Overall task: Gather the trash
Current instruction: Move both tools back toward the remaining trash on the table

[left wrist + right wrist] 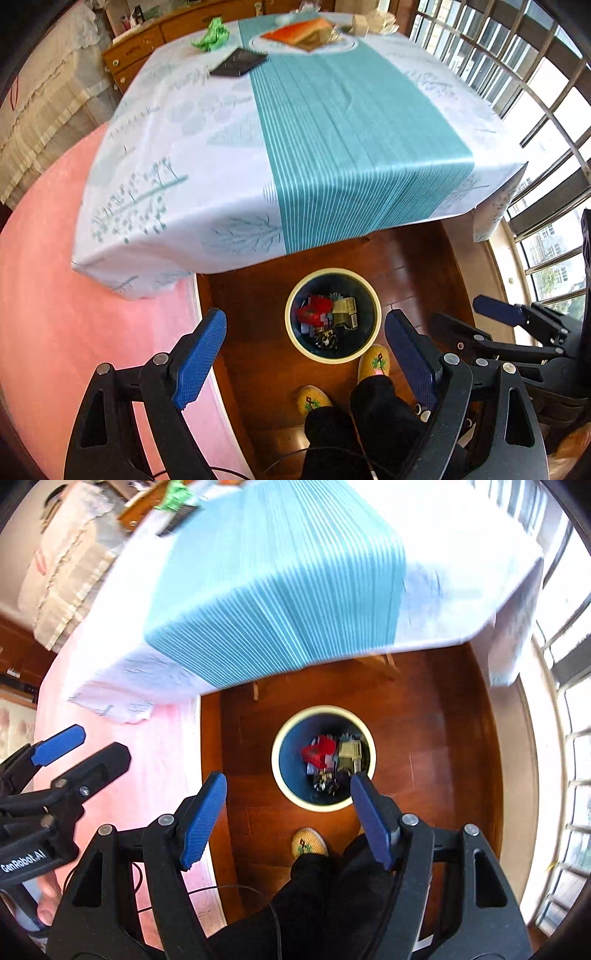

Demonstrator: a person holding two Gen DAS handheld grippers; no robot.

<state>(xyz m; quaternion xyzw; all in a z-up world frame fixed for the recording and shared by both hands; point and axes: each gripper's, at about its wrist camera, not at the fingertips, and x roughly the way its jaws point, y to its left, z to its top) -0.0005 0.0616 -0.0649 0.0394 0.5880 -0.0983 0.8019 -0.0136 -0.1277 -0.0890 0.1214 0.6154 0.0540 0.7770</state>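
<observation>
A round trash bin with a cream rim stands on the wood floor below the table's near edge; it holds red, olive and dark wrappers. It also shows in the right wrist view. My left gripper is open and empty above the bin. My right gripper is open and empty, also above the bin, and shows at the right of the left wrist view. On the far side of the table lie a crumpled green paper, a dark flat packet and an orange wrapper on a plate.
The table has a white and teal cloth. A pink rug lies to the left. The person's yellow slippers stand beside the bin. Windows line the right side and a wooden dresser stands behind the table.
</observation>
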